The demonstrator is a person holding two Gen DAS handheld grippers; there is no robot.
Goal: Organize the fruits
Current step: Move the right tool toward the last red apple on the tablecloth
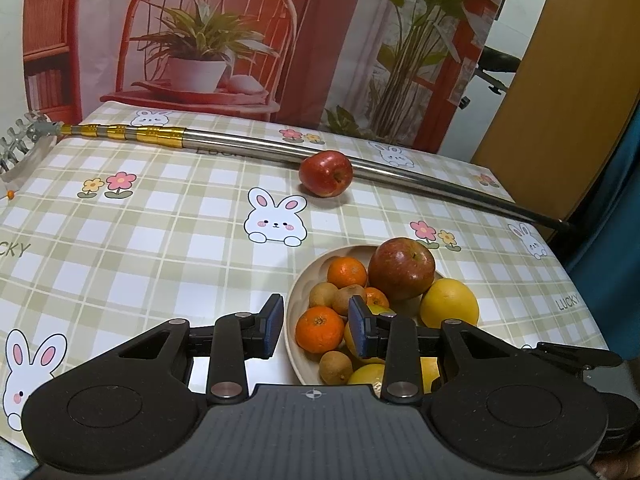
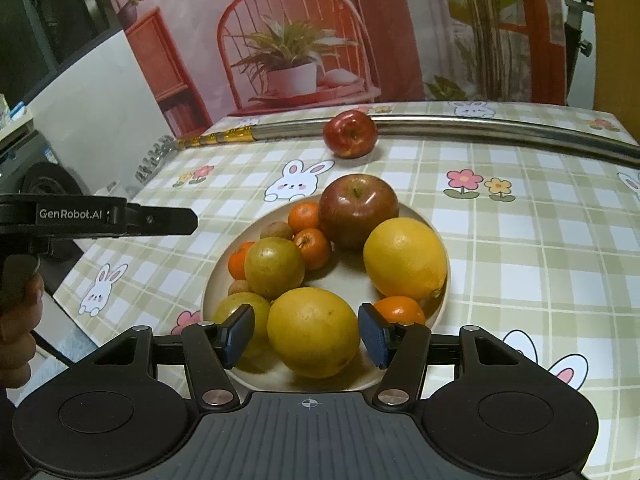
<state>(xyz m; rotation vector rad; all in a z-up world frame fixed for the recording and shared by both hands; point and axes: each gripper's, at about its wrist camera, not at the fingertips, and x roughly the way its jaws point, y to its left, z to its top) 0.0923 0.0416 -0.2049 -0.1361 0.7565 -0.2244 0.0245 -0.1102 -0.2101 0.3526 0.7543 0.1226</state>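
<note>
My right gripper (image 2: 306, 338) hangs with jaws apart around the nearest yellow citrus (image 2: 313, 332) on the heaped plate (image 2: 440, 304); my left gripper (image 1: 316, 326) is spread empty at the plate's edge. Closing carelessly could nudge neighbours off the pile. Beyond, a loose red apple (image 2: 350, 134) rests against a metal pole (image 1: 420, 176). Only the right view shows the hand (image 2: 18, 320) holding my left tool.

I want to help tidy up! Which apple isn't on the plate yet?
The smaller bright red apple, alone on the tablecloth against the metal pole. The bigger, darker apple already sits on the plate.
</note>
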